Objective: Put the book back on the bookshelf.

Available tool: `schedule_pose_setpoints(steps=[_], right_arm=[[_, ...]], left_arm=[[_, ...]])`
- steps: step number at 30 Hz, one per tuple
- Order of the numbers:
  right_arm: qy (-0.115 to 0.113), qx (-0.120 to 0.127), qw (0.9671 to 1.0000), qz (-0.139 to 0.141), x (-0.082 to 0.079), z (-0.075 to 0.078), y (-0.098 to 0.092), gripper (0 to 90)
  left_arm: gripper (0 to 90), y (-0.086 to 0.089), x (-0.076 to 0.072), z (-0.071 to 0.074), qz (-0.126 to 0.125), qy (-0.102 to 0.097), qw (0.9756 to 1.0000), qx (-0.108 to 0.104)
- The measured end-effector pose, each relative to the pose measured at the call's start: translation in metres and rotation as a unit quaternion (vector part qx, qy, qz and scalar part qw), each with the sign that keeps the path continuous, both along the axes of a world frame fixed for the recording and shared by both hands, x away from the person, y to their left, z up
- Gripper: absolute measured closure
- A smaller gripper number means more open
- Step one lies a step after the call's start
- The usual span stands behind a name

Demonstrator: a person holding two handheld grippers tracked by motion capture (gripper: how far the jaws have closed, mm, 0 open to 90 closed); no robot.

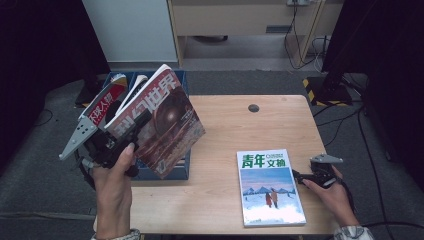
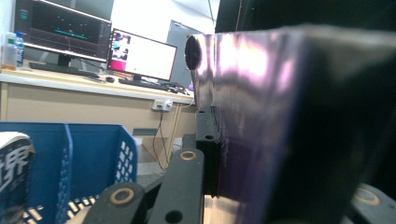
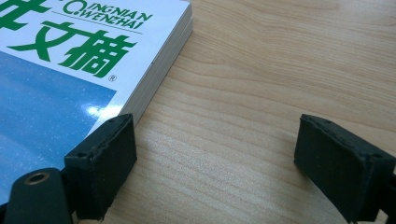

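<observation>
My left gripper (image 1: 131, 131) is shut on a red-brown magazine (image 1: 162, 122) with large white characters, held tilted in the air above the blue basket (image 1: 172, 172) at the table's left edge. In the left gripper view the magazine's glossy cover (image 2: 280, 121) is pressed against the jaws. A white and blue magazine with green characters (image 1: 269, 186) lies flat on the table at the front right. My right gripper (image 1: 304, 178) rests open just right of it; its left pad (image 3: 105, 158) sits by the magazine's edge (image 3: 154, 79) with bare wood between the pads.
The blue basket holds other magazines, one with a red cover (image 1: 105, 107). The wooden table (image 1: 240, 125) has a round cable hole (image 1: 253, 108) at the back. Behind it stand a desk with monitors (image 2: 140, 56) and loose cables on the floor.
</observation>
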State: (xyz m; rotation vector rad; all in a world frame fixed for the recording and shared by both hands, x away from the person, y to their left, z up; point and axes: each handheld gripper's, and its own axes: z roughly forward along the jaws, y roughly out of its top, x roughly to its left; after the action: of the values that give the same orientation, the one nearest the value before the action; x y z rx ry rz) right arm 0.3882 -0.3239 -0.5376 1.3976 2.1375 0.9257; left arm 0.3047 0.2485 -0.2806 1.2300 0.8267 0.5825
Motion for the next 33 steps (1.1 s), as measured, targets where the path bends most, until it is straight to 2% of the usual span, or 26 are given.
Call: schedule_pose_setpoints(steps=[4,11,22,26,33], right_arm=[[0.000,0.000,1.0000,0.000,0.000,0.000,0.000,13.0],[0.000,0.000,1.0000,0.000,0.000,0.000,0.000,13.0],[0.000,0.000,1.0000,0.000,0.000,0.000,0.000,13.0],[0.000,0.000,1.0000,0.000,0.000,0.000,0.000,13.0],[0.000,0.000,1.0000,0.000,0.000,0.000,0.000,13.0]], left_arm=[[84.0,0.009,0.000,-0.001,0.012,0.002,0.9999,-0.001],[84.0,0.016,0.004,-0.007,0.035,0.011,0.9992,0.014],[84.0,0.020,0.010,-0.015,0.052,0.022,0.9983,0.015],[84.0,0.021,0.010,-0.015,0.053,0.020,0.9983,0.013],[83.9,0.020,0.010,-0.016,0.063,0.018,0.9976,0.020]])
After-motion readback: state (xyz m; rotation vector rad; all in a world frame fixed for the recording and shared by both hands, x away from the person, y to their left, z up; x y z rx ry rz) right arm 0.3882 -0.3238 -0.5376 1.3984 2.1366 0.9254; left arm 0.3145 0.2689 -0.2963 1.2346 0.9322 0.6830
